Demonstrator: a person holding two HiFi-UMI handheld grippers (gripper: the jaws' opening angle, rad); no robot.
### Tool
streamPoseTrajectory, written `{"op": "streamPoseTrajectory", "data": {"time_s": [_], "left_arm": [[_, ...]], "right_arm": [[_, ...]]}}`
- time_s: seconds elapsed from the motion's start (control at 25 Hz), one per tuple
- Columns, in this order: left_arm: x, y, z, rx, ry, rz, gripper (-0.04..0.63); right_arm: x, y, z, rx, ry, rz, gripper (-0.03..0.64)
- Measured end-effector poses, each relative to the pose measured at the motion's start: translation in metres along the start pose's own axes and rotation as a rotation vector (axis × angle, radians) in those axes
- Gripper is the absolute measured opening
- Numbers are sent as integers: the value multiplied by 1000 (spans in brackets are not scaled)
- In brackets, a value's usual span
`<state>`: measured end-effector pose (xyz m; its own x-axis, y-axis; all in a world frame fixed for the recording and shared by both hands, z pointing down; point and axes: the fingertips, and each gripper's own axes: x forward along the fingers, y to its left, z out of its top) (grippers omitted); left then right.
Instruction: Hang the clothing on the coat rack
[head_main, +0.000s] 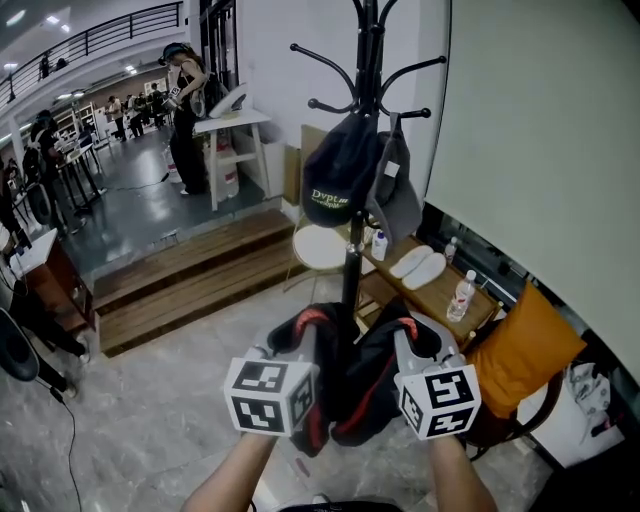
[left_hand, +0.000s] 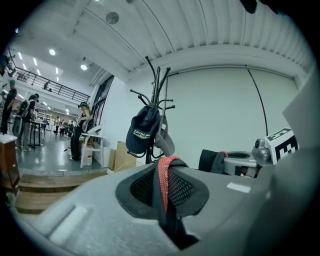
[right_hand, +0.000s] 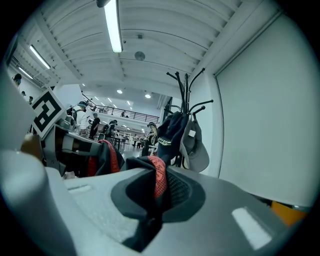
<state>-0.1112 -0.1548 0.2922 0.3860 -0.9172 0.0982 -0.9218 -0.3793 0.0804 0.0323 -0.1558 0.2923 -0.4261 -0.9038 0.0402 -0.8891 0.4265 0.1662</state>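
A black garment with red trim (head_main: 345, 375) hangs between my two grippers, in front of the black coat rack (head_main: 366, 60). My left gripper (head_main: 300, 335) is shut on its left edge, where red trim (left_hand: 162, 175) sticks up between the jaws. On the right, my right gripper (head_main: 410, 340) is shut on the other edge, its red trim (right_hand: 159, 175) pinched the same way. The rack (left_hand: 156, 90) (right_hand: 186, 95) stands just beyond, carrying a dark cap (head_main: 338, 170) and a grey cap (head_main: 398, 190). Its upper hooks (head_main: 325, 62) are bare.
Behind the rack's pole stand a round white stool (head_main: 320, 245) and a low wooden bench (head_main: 425, 280) with bottles and slippers. An orange cushion (head_main: 520, 350) lies at the right. A pale wall (head_main: 540, 150) rises right of the rack. Wooden steps (head_main: 190, 270) and people are at the left.
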Motion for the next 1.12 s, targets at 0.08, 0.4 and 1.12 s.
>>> {"op": "streamPoseTrajectory", "data": {"time_s": [0.08, 0.4, 1.12], "left_arm": [[3, 5, 3, 1, -8, -1, 18], [15, 27, 15, 24, -32, 25, 18], [63, 95, 47, 61, -112, 175, 18]], "right_arm": [[6, -1, 2, -4, -3, -4, 17], [24, -19, 5, -10, -20, -23, 17], [80, -88, -10, 4, -22, -66, 17]]}}
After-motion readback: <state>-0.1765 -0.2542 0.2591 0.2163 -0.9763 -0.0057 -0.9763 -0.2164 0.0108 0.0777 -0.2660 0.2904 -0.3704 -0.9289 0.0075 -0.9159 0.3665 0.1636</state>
